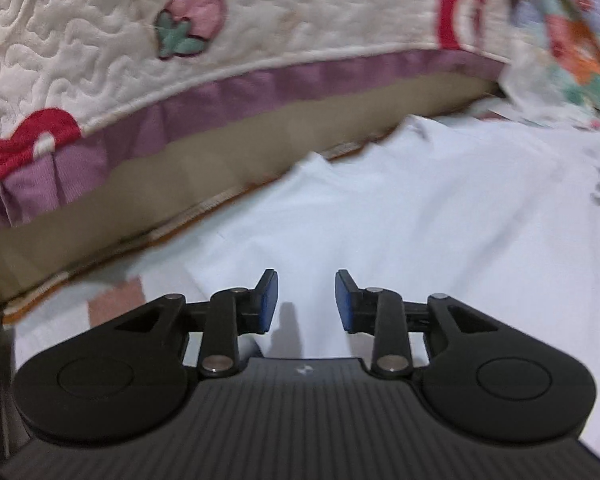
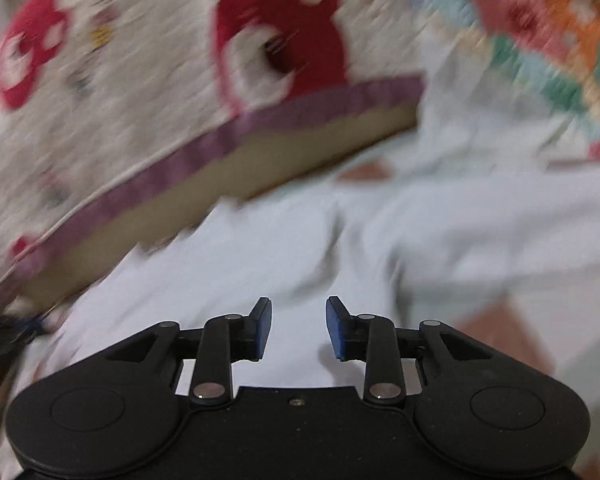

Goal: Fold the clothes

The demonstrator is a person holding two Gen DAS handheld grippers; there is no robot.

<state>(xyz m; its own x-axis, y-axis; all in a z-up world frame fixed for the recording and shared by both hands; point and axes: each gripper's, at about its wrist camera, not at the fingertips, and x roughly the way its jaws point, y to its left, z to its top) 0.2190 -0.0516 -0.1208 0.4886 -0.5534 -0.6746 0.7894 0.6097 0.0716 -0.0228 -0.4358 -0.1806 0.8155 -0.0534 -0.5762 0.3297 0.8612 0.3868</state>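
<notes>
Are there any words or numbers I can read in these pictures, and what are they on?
None to read.
Left gripper: one small pale mark on its ribbed body, not a word.
Quilt: only pictures, a strawberry and red shapes.
White garment: plain.
Right wrist view: too blurred for any writing.

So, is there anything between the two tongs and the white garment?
Nothing visible. The left tongs and the right tongs both stand open with the white garment directly ahead of them; the quilted cushion lies beyond it.
</notes>
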